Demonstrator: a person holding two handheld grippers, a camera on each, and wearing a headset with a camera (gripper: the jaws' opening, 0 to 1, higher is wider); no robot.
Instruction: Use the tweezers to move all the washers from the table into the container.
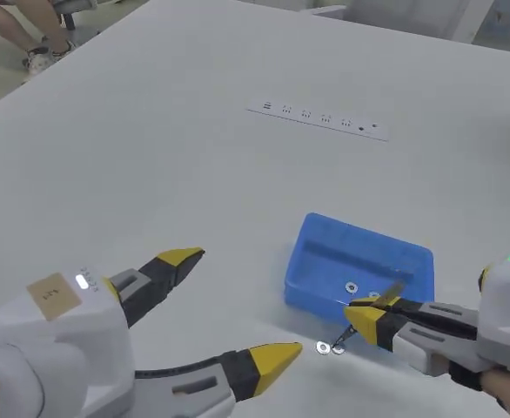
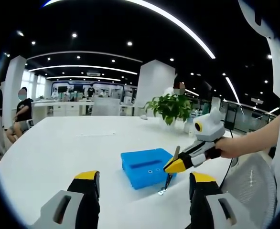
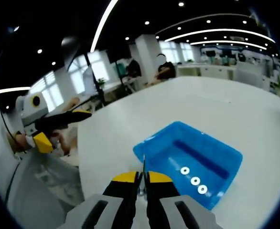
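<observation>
Two washers [image 1: 323,348] lie side by side on the white table [image 1: 150,157]. They are just outside the blue container [image 1: 359,252], at about seven o'clock from its middle. In the right gripper view three more washers [image 3: 195,181] sit in a row on the container's floor.

In the head view the right gripper [image 1: 366,315] comes in from four o'clock, held in a hand at the frame's edge. Its jaws are clenched on the tweezers [image 1: 345,334]. The dark tip slants down toward seven o'clock and ends right beside the two loose washers — whether it touches them cannot be told. The other end sticks up past the jaws toward one o'clock, over the container's near wall. In the right gripper's own view the yellow jaw tips are pressed together on the thin shaft, with the container ahead at one o'clock.

The left gripper [image 1: 229,306] sits at eight o'clock in the head view. Its jaws are released and spread wide, grasping nothing, over bare table and apart from the container. In the left gripper view the container lies ahead between its two jaws, with the right gripper at the container's three o'clock.

A white power strip [image 1: 316,117] lies flat at twelve o'clock from the container, well apart from it — and a potted plant [image 2: 171,107] stands at the far end of the table.
</observation>
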